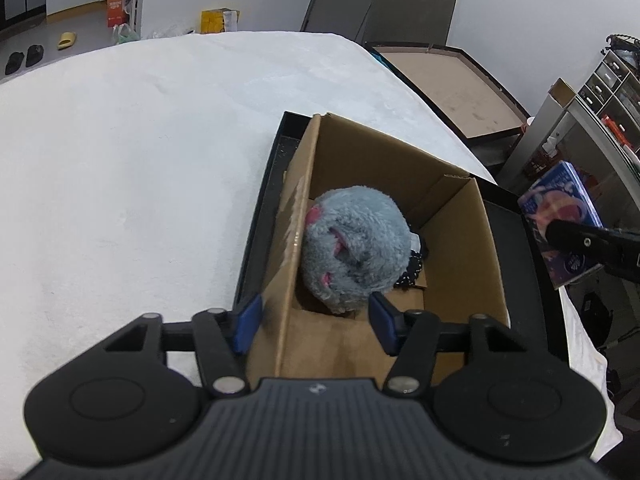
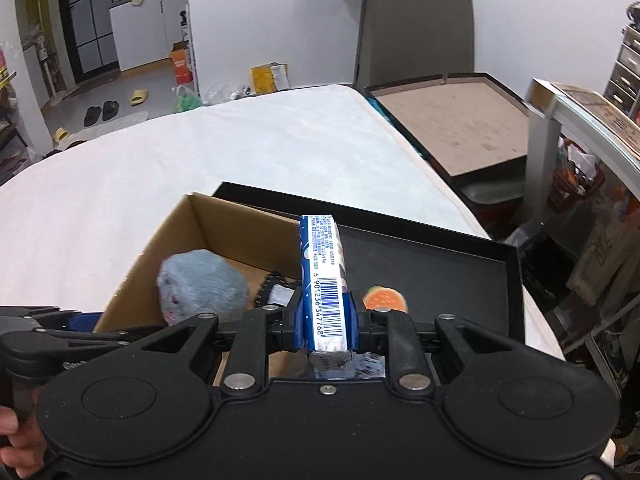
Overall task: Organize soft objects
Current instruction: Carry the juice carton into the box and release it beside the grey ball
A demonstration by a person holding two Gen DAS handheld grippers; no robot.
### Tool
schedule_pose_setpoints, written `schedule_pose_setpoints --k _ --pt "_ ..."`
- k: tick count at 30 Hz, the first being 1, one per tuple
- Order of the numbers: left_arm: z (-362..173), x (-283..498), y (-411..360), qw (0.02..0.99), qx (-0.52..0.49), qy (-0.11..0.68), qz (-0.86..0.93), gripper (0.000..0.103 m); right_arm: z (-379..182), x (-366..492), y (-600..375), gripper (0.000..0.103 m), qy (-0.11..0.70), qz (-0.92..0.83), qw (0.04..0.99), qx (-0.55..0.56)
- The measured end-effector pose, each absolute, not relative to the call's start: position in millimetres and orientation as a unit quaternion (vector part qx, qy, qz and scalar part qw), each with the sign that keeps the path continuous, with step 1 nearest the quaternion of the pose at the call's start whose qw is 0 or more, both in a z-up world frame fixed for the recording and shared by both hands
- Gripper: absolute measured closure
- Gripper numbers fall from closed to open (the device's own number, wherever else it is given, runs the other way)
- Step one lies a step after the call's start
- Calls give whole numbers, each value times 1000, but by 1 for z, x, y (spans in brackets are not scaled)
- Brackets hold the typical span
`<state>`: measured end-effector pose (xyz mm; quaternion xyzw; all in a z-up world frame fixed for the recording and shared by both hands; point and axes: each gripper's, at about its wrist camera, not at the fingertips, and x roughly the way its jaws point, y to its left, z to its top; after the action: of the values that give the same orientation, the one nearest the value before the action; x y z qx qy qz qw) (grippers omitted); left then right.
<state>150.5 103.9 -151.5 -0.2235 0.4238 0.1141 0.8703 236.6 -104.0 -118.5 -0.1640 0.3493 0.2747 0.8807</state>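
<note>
A grey plush toy (image 1: 354,250) with pink marks lies in an open cardboard box (image 1: 456,216), over a dark spotted cloth (image 1: 414,272). My left gripper (image 1: 314,320) is open and empty, its blue pads straddling the box's near left wall. My right gripper (image 2: 326,320) is shut on a blue tissue pack (image 2: 324,276), held upright above the box and tray; it also shows in the left wrist view (image 1: 560,220). The plush (image 2: 200,284) and box (image 2: 168,236) show in the right wrist view. An orange burger-shaped toy (image 2: 386,299) lies in the black tray (image 2: 460,264).
The box stands in the black tray (image 1: 260,208) on a table with a white cloth (image 1: 120,160). A brown board (image 2: 452,120) and a grey chair (image 2: 416,20) stand beyond the table's right edge. Shelves and drawers (image 1: 608,92) are at the right.
</note>
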Motion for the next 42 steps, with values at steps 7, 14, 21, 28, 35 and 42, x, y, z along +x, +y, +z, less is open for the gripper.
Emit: schedule_pose_setpoints --k 7,14,21,28,35,42 --pt "-153 147 114 869 -234 419 121 72 -122 229 -79 82 350 284 875 -177" --pt "-155 145 118 869 -234 419 120 86 -125 223 -60 82 351 292 870 -187" --pt "-158 143 125 865 -246 421 116 86 -131 225 -48 80 356 288 869 -186" --pt "-158 145 128 862 -256 423 112 85 -134 223 -44 23 354 269 873 -201" --pt "-155 147 127 862 -249 424 118 81 -125 221 -62 13 336 266 881 -199" --pt "-151 144 128 863 -250 421 127 66 -121 219 -85 4 307 266 892 -200"
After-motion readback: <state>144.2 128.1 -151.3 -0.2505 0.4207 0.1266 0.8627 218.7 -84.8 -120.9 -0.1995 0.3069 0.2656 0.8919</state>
